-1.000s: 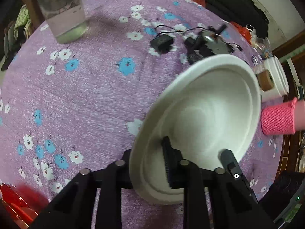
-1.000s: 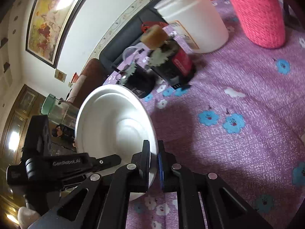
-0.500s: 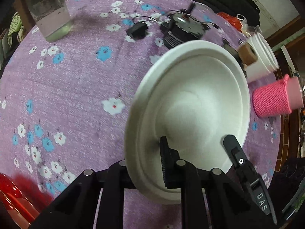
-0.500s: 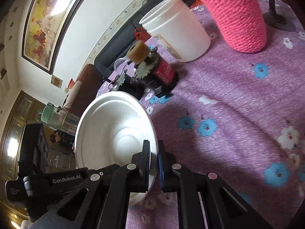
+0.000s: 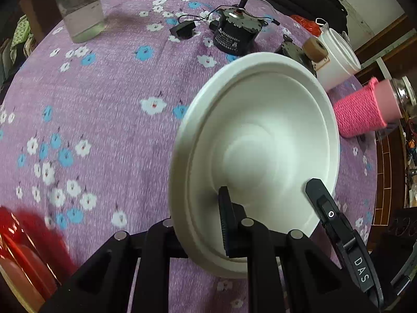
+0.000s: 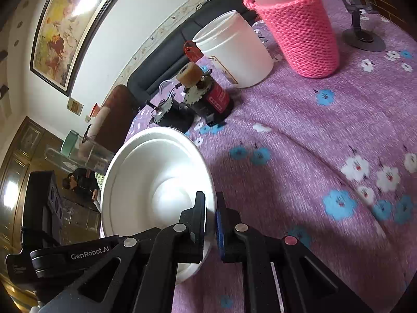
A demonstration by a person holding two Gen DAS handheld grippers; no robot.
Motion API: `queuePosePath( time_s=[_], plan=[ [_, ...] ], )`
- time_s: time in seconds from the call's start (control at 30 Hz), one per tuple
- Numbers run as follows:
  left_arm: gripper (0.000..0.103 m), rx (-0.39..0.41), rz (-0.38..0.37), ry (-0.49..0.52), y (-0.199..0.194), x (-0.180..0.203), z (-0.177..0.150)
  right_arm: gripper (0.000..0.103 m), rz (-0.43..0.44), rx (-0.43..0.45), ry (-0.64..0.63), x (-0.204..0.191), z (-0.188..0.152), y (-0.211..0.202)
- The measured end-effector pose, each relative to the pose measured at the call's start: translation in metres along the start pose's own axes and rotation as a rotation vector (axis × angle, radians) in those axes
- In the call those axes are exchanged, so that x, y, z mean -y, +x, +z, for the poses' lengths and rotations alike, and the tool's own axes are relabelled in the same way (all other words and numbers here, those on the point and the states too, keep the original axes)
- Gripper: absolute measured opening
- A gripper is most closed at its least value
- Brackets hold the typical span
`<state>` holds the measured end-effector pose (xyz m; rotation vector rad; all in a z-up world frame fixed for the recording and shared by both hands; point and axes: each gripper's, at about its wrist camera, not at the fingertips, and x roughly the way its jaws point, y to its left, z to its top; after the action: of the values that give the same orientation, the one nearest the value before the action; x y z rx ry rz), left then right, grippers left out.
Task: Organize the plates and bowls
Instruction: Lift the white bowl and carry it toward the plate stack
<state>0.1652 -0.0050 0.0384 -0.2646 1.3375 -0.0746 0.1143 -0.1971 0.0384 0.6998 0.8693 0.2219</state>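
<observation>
Both grippers pinch the same white bowl, which hangs tilted above the purple flowered tablecloth with its hollow facing the cameras. In the left wrist view the left gripper has its jaws pressed together on the bowl's rim at about six o'clock, one ribbed finger lying inside the hollow and the other behind the wall; the tip of the right gripper reaches onto the rim at about four o'clock. In the right wrist view the right gripper clamps the near edge of the bowl, its two fingers nearly touching with only the thin rim between them, and the left gripper's body, lettered in white, lies at about eight o'clock. Beyond the bowl in the left view, a black motor with thin wires stands at twelve o'clock, a clear glass container at ten o'clock, a white tub at one o'clock, and a cup in a pink knitted sleeve at two o'clock, just beside the tub. A blurred red object fills the corner at eight o'clock. In the right view the pink sleeve and white tub stand side by side at the top, with a framed painting on the wall at eleven o'clock.
</observation>
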Motion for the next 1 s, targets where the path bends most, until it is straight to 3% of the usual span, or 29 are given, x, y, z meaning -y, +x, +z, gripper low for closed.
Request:
queuePosePath(
  time_s=[0.47, 1.0],
  plan=[
    [0.016, 0.035, -0.046, 0.027, -0.024, -0.007, -0.066, 0.009, -0.018, 0.005, -0.046, -0.002, -0.034, -0.043],
    [0.016, 0.063, -0.112, 0.041, -0.031, -0.019, -0.120, 0.009, -0.013, 0.002, -0.064, -0.003, -0.078, -0.080]
  ],
)
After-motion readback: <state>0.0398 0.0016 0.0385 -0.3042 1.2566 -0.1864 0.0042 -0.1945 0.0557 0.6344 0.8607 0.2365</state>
